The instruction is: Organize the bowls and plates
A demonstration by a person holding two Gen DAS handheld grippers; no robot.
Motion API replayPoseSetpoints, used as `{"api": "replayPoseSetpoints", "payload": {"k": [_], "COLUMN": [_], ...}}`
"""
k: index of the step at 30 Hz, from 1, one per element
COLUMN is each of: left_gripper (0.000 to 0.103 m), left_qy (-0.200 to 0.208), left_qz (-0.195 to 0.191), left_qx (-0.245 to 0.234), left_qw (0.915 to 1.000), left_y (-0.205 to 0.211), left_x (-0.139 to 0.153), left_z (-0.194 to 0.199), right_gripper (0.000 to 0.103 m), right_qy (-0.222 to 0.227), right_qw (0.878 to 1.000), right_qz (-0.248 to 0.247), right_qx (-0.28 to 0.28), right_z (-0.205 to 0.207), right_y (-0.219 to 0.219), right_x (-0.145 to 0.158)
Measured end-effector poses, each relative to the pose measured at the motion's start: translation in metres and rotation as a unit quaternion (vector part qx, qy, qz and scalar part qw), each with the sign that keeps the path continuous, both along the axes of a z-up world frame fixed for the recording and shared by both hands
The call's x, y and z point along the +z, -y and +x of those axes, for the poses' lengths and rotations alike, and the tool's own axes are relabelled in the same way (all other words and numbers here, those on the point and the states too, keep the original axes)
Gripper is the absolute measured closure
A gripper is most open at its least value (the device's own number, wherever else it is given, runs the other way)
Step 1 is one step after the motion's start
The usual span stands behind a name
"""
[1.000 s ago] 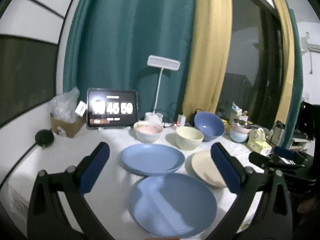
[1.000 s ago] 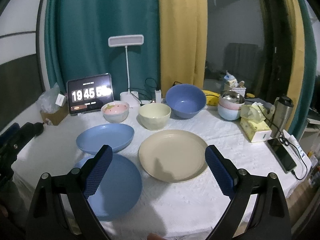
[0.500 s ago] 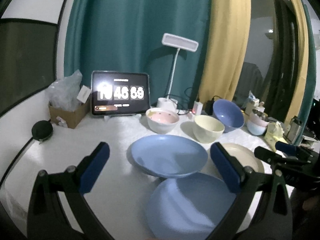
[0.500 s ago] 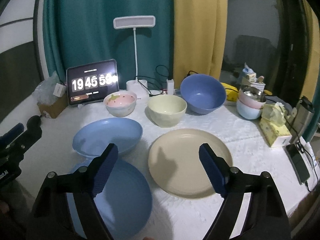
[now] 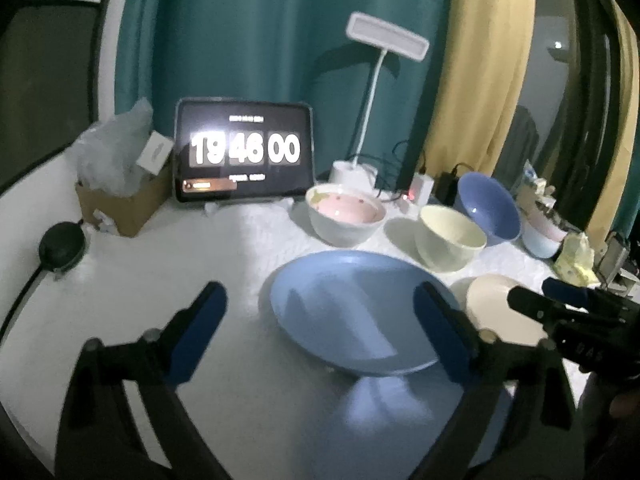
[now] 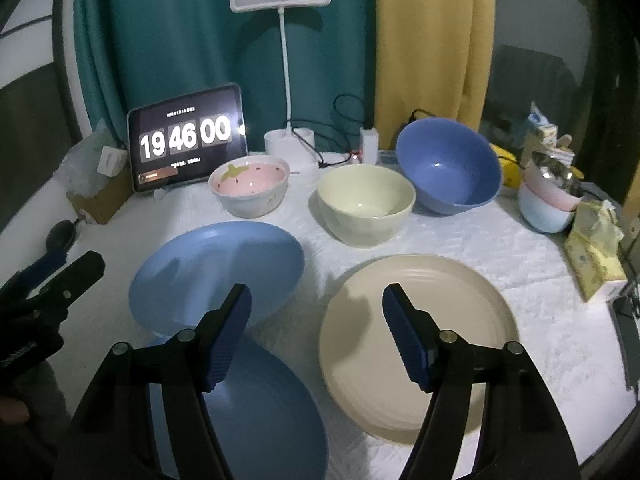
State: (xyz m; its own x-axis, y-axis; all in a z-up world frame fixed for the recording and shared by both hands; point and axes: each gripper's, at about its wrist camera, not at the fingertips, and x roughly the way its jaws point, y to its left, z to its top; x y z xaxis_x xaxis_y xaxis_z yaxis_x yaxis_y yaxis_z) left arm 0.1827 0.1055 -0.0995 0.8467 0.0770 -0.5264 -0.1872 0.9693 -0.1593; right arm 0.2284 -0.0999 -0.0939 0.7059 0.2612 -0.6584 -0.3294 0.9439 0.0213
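Both claws hang over the white-clothed counter (image 6: 460, 240), nothing gripped yet. Left claw (image 5: 320, 332) is wide apart and closing, the far blue plate's (image 5: 360, 312) left rim between its jaws, pads not touching. Right claw (image 6: 316, 332) is apart and closing over the gap between that blue plate (image 6: 216, 268) and the cream plate (image 6: 416, 344), nothing between its pads. Taking the cream plate as landmark: a second blue plate (image 6: 264, 408) lies to its left and nearer the camera, partly tucked under the far blue one; yellow bowl (image 6: 366, 204) just behind it, big blue bowl (image 6: 450, 166) behind-right, pink bowl (image 6: 250, 184) behind-left. Likely step: pick a plate to stack. Best to come in low, pinch one rim squarely and lift clear before sliding, since the overlapping blue plates could drag each other. Clutter behind: clock tablet (image 6: 186, 138), lamp (image 6: 282, 0), cables, tissue pack (image 6: 596, 256) to the right, stacked bowls (image 6: 550, 196) behind-right. Claws are close together, so they could bump.
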Motion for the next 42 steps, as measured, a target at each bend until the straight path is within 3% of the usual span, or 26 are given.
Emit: {"api": "replayPoseSetpoints", "payload": {"k": [14,18,21,26,32,42], "left_gripper": [0.029,0.043,0.046,0.048,0.061,0.065], "left_qy": [-0.080,-0.102,-0.119,-0.134,-0.149,-0.144], "left_qz": [-0.037,-0.051,-0.059,-0.056,-0.058,-0.046], "left_qx": [0.007,0.012,0.018,0.016,0.002,0.001], "left_qw": [0.9961,0.9933,0.9910,0.9893,0.9871,0.9885], "left_y": [-0.018,-0.024,-0.028,-0.028,-0.023,-0.021], "left_x": [-0.041,-0.051,-0.057,-0.063,-0.067,-0.062], "left_z": [0.048,0.056,0.060,0.063,0.068,0.066], "right_gripper": [0.052,0.055,0.057,0.064,0.073,0.074], "right_qy": [-0.065,-0.081,-0.090,-0.108,-0.112,-0.102], "right_qw": [0.997,0.996,0.995,0.993,0.992,0.993], "right_qz": [0.007,0.009,0.008,0.004,-0.003,-0.011], "right_qx": [0.030,0.038,0.045,0.055,0.055,0.049], "right_z": [0.047,0.055,0.058,0.062,0.064,0.058], "right_y": [-0.019,-0.024,-0.028,-0.036,-0.040,-0.038], "right_x": [-0.030,-0.038,-0.043,-0.051,-0.055,-0.049]}}
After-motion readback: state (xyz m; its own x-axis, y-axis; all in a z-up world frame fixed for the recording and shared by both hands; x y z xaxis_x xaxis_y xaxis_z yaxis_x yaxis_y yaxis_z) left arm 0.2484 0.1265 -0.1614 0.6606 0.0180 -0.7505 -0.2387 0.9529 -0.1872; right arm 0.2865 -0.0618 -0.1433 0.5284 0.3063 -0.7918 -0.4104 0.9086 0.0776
